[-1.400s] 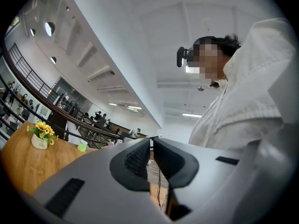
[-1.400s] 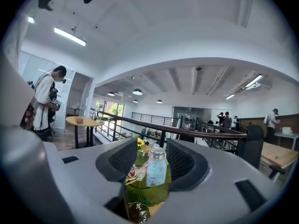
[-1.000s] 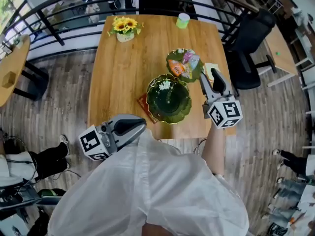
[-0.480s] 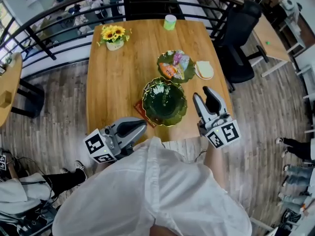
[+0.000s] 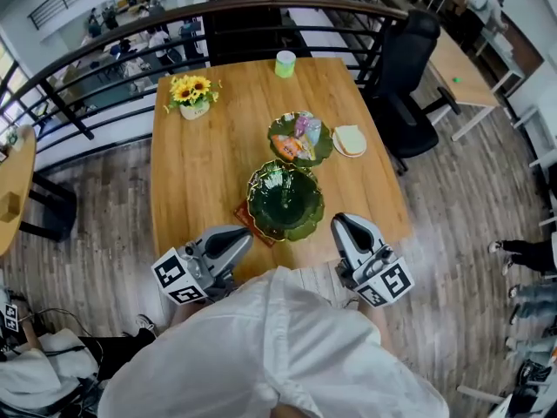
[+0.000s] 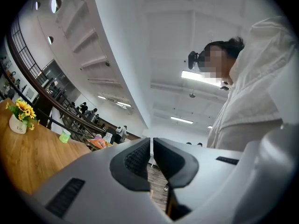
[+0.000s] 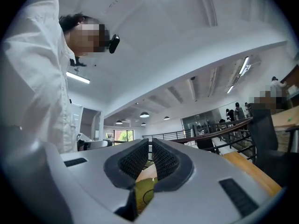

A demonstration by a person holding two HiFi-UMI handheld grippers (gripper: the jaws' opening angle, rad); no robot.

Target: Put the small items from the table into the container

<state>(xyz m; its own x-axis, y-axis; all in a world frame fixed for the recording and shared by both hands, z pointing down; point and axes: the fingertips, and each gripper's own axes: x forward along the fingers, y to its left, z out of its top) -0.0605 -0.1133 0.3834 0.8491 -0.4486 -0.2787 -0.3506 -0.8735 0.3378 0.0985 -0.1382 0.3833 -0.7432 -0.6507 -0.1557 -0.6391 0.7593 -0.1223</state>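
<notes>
Head view: left claw (image 5: pixel 246 236) pinched together and empty, right claw (image 5: pixel 345 225) closing on nothing, both at the worktop's (image 5: pixel 200 164) 6 o'clock edge; between picks, I'd say, next reopening toward the pale item (image 5: pixel 349 140) at the green bowl's (image 5: pixel 285 200) 1 o'clock.

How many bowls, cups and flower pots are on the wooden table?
Bowls: 2, the big bowl and the small bowl
Cups: 1, the green cup
Flower pots: 1, the sunflower pot
Total: 4
</notes>
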